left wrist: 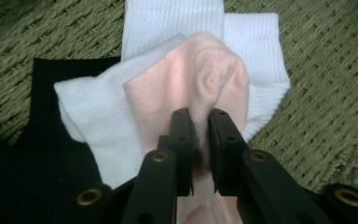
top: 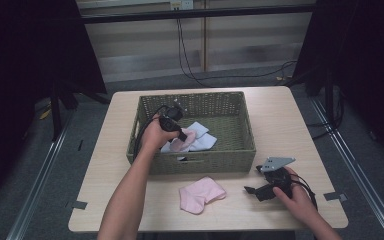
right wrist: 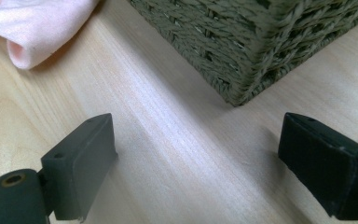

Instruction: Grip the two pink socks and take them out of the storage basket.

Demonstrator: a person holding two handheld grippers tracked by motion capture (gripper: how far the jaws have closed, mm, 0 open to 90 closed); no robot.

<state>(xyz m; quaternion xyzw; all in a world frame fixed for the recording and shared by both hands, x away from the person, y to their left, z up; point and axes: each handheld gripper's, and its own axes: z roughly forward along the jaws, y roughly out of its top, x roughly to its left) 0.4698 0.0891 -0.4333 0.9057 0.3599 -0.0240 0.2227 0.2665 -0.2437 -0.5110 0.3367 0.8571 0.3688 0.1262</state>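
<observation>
Black jaws of your left gripper (left wrist: 199,154) pinch a fold of the pink sock (left wrist: 200,84) inside the basket (top: 240,150), the pads pressed narrow on the cloth so that it bunches up between them. Your sock lies on top of a white sock (left wrist: 98,121), which rests on the woven green floor beside a dark cloth (left wrist: 42,154) at the basket's near-left corner. From above, your left hand (top: 152,135) reaches over the near wall to the middle of the basket.

Your right gripper (top: 262,190) rests low over the table (top: 290,120) just outside the basket's near-right corner, jaws spread wide with nothing between them. A second pink sock (top: 200,194) lies folded on the wood in front of the basket, between your two arms and clear of both grippers.

Expect the sock to handle as light, soft and limp: it will likely sag and drape from wherever you hold it, and it should neither slip much nor break. Your grip on a raised fold near the middle looks sound; taking a thick pinch rather than a thin edge should keep it from sliding out. Watch that the white sock beneath does not cling and lift with it.

No brand, label or writing can be read on the socks, the basket or the table.
</observation>
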